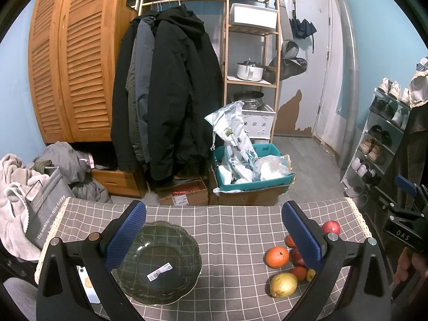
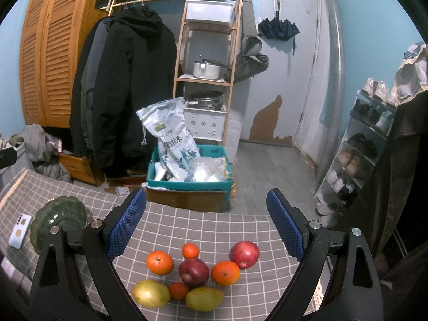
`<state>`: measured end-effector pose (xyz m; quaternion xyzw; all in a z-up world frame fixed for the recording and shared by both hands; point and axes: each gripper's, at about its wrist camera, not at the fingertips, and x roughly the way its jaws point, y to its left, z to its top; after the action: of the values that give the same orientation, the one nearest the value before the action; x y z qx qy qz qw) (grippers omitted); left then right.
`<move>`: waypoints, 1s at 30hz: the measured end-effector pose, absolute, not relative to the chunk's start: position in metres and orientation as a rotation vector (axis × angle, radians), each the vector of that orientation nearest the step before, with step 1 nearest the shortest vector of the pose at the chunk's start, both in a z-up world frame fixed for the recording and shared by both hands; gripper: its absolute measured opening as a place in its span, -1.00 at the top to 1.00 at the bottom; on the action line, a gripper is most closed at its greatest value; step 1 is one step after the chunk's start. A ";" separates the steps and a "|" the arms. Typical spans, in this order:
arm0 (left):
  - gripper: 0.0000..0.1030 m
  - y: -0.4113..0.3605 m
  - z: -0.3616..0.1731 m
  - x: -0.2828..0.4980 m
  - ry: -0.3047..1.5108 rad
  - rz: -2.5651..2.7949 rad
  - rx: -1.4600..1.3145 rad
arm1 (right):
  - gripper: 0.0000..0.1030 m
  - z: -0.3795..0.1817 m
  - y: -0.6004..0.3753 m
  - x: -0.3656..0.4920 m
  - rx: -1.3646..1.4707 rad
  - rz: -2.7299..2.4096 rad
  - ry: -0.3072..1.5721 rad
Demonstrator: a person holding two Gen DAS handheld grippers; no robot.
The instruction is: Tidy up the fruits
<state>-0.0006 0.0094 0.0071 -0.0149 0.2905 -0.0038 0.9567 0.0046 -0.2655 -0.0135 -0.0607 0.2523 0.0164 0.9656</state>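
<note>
The right tool [image 2: 206,227] is hanging with its blue-padded fingers spread wide and holding nothing, just above the cluster of fruit on the checked cloth of the worktop [image 2: 187,224]. The fruit is lying below and between the fingers: two red apples, one in the middle [image 2: 193,271] and one to the right [image 2: 244,254], two larger oranges [image 2: 159,262] [image 2: 225,272], two small tangerines [image 2: 190,250] [image 2: 178,290], and two yellow-green mangoes [image 2: 150,293] [image 2: 204,298] nearest the camera. The pieces are sitting close together, several touching.

The left tool [image 1: 214,236] is also gaping wide and empty, hovering over the green glass bowl [image 1: 157,262], which is lying under its left finger with a barcode sticker inside. From this view the fruit is sitting to the right, partly behind the right finger [image 1: 302,236], so only some pieces are showing. The right tool is showing cut off at the far right edge [image 1: 409,214], with part of a hand [image 1: 410,267] below it.

A white phone [image 2: 20,230] is lying beside the bowl, partly cut off by the left tool's frame in its own view.
</note>
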 end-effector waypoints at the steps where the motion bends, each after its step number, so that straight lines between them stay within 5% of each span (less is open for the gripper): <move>1: -0.99 0.009 0.007 -0.001 0.589 -0.007 -0.030 | -0.75 -0.013 -0.266 0.005 -0.123 0.033 0.510; 30: -0.99 -0.018 -0.003 0.010 0.641 -0.031 0.000 | -0.75 -0.018 -0.272 0.008 -0.108 0.028 0.559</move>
<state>0.0098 -0.0178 -0.0028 0.0002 0.3151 -0.0150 0.9489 0.0075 -0.2715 -0.0177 -0.0533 0.2757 0.0137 0.9597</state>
